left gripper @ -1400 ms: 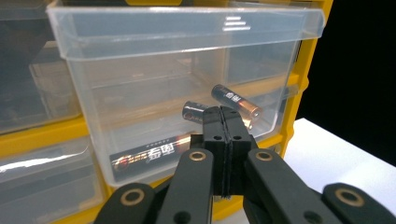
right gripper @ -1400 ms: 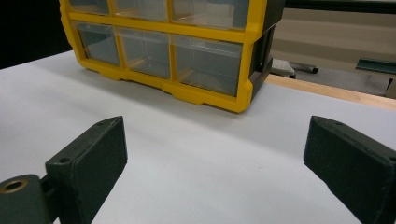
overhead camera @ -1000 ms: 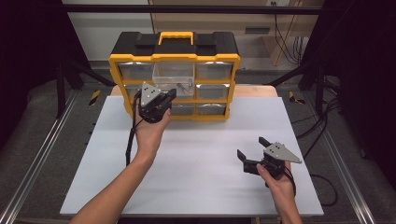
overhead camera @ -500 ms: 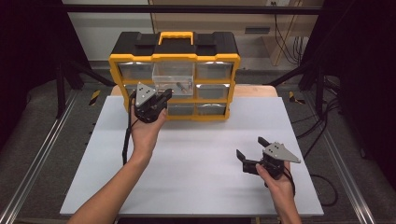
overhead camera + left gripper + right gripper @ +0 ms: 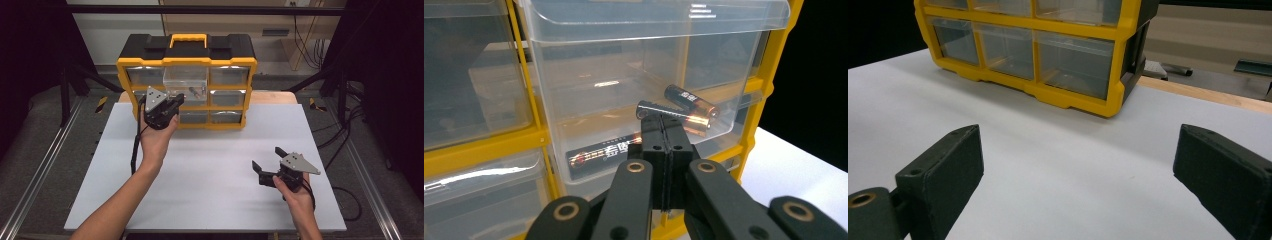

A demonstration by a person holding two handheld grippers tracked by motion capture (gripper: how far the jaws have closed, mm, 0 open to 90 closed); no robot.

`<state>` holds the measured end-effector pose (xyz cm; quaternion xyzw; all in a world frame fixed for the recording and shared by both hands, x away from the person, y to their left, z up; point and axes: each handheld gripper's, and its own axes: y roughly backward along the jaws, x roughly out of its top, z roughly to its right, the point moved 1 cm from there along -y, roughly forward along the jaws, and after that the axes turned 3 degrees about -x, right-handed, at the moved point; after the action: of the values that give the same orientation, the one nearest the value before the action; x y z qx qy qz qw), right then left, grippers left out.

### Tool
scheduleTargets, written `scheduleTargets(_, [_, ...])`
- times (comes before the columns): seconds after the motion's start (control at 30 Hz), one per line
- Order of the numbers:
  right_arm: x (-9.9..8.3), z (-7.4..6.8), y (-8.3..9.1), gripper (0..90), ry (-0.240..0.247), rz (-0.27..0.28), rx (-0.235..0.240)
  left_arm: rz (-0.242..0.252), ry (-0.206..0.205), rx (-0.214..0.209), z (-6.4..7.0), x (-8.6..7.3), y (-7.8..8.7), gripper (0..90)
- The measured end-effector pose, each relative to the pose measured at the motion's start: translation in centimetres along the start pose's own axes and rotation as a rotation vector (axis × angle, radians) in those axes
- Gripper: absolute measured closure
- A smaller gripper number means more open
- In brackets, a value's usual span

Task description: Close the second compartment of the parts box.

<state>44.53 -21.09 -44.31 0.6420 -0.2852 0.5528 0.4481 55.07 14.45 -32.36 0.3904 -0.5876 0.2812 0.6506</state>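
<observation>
A yellow and black drawer organizer stands at the back of the white table. Its clear top middle drawer is pulled out and holds batteries. My left gripper is held up just in front of that drawer, shut with nothing between its jaws; in the left gripper view its tips sit close to the drawer's front wall. My right gripper rests low near the table's front right, open and empty, pointing toward the organizer.
The other clear drawers of the organizer are closed. Metal rails run along the table's left side, and cables lie on the floor at the right. A wooden strip shows behind the white top.
My left gripper has drifted slightly left and back toward the open drawer. The right gripper has stayed put.
</observation>
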Motion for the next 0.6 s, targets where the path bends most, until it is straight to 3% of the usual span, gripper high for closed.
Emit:
scheduleTargets(0.27, [0.01, 0.1, 0.01, 6.2, 0.001, 0.006, 0.002, 0.002, 0.007, 0.003, -0.19, 0.46, -0.5, 90.0])
scheduleTargets(0.53, [0.03, -0.18, -0.03, 6.1, -0.004, -0.005, 0.004, -0.005, -0.015, 0.008, -0.36, 0.6, -0.78, 90.0])
scheduleTargets(0.6, [0.07, -0.15, 0.03, 6.1, 0.015, 0.005, 0.006, -0.005, -0.021, 0.006, -0.38, 0.59, -0.79, 90.0])
